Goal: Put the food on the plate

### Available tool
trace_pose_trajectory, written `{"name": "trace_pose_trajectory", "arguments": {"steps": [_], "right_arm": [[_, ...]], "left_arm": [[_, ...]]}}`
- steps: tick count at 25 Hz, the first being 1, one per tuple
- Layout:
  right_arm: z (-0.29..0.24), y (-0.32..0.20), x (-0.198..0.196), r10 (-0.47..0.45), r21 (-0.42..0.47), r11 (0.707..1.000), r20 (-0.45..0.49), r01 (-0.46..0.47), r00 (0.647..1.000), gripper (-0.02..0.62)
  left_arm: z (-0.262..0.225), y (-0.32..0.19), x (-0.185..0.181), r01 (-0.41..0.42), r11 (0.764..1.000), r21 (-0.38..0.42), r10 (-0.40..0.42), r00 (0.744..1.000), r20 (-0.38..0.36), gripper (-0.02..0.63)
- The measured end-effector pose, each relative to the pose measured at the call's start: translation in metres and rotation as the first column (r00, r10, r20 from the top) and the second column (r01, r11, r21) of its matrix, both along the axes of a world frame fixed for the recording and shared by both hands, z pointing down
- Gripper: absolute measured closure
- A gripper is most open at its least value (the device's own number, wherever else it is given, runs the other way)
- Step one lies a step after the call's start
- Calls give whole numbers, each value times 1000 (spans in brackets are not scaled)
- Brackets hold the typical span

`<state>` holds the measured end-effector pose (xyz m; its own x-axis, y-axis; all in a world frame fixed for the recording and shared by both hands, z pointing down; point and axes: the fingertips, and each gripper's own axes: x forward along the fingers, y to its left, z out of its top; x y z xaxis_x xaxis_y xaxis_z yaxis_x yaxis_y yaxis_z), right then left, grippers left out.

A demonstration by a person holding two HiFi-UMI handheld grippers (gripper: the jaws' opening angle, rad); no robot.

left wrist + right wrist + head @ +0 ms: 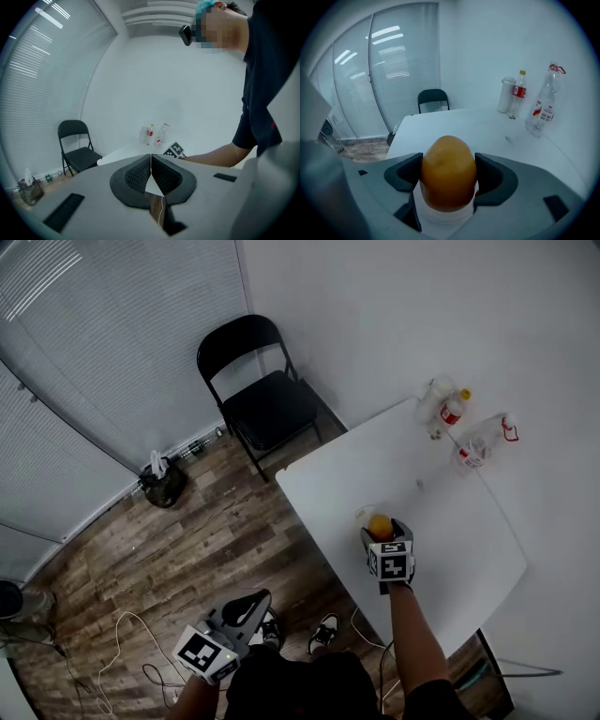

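1. White tabletop [450, 540], far side against the white wall.
2. Far corner: white jar [505, 95] and a red-label bottle [517, 93] with a yellow cap. Both upright, right beside each other.
3. Clear bottle [544, 108] with red label and red cap ring, upright, near those two but standing apart.
4. Small dark speck [507, 138] on the surface near the bottles, too small to identify.
5. Small white round item [363, 514] near the left edge. Can't tell what it is.
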<state>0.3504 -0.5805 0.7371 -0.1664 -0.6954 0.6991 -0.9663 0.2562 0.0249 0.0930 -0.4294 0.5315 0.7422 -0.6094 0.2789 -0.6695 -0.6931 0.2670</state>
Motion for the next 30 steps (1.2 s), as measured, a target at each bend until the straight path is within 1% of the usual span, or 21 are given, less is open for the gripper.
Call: {"name": "trace_pose_trajectory", "arguments": {"steps": [4,7,11,14,16,18,20,21,23,25,26,28,30], "right_arm": [[19,-3,-7,-22,-57,998,-8,21,1000,236],[24,-7,-10,-41,-65,997,-23,40,999,236],[21,-7,-12,-46,-68,997,16,47,999,235],[0,-4,-12,-47,-15,999,37,48,998,233],[-28,-3,-9,-30,59,998,64,27,997,233],[-65,2,-9,-14,157,988,107,-3,994,234],[-106,12,-15,-29,264,964,157,-14,987,237],[-126,18,-19,-42,315,949,172,-14,984,259],[-164,33,-24,-54,409,912,173,-22,983,398],[-203,51,-26,-40,481,875,181,-53,983,495],[-222,60,-27,-34,511,857,195,-72,980,525],[-259,79,-31,-38,565,819,219,-95,975,551],[-290,99,-36,-52,611,786,223,-98,973,566]], "left_arm": [[7,-1,-11,25,999,-23,-25,1000,-2,582],[9,-1,-14,29,999,-18,-29,1000,6,582],[8,2,-12,28,999,-25,-28,1000,-1,583],[5,6,-13,20,999,-25,-20,1000,-1,582],[2,10,-13,16,1000,-23,-16,1000,-3,582],[1,13,-16,12,1000,-16,-12,1000,-4,583],[-1,16,-18,10,1000,-11,-10,1000,-6,582],[-3,17,-18,8,1000,-9,-8,1000,-9,582],[-8,19,-17,-1,1000,3,1,1000,-13,582],[-19,21,-16,-13,1000,17,14,999,-33,583],[-27,22,-15,-19,1000,25,20,999,-48,583],[-44,23,-13,-34,998,51,38,997,-70,581],[-60,26,-11,-55,995,85,62,995,-81,581]]}}
